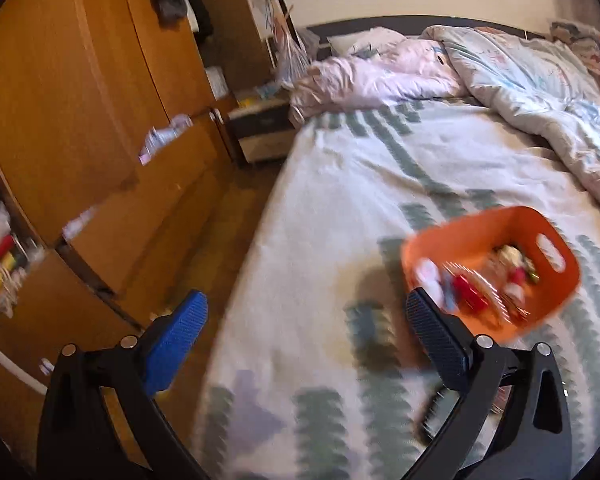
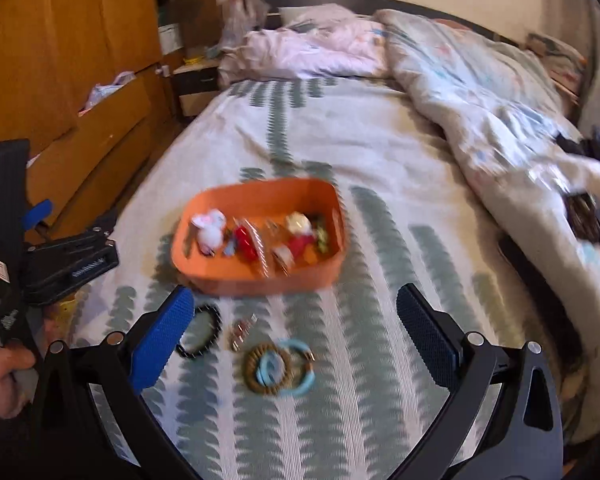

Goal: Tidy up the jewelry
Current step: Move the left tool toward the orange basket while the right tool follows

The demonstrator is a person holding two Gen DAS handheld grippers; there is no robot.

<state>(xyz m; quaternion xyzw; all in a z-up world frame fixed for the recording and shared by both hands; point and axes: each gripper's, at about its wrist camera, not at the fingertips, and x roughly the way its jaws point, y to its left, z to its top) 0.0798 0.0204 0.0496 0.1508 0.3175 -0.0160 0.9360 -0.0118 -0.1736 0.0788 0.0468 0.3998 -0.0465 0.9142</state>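
- Clearly both grippers stand wide open and grip nothing: the left gripper [image 1: 304, 320] hangs over the bed's edge, the right gripper [image 2: 296, 320] over the bedspread [image 2: 380, 152].
- Orange basket [image 2: 260, 280] sits on the bedspread, holding blurred trinkets, white, red and green; in the left view the basket [image 1: 500, 224] lies just past the right fingertip.
- Near the right gripper, outside the basket, lie a black bracelet [image 2: 216, 320], a small clip [image 2: 242, 332], a brown bracelet [image 2: 254, 372] and a blue bracelet [image 2: 300, 384], the last two overlapping.
- A hand [image 2: 2, 376] holds the left tool at the right view's left edge.
- Wooden wardrobe [image 1: 80, 100] stands beside the bed; a rumpled duvet [image 2: 480, 92] covers its far side.
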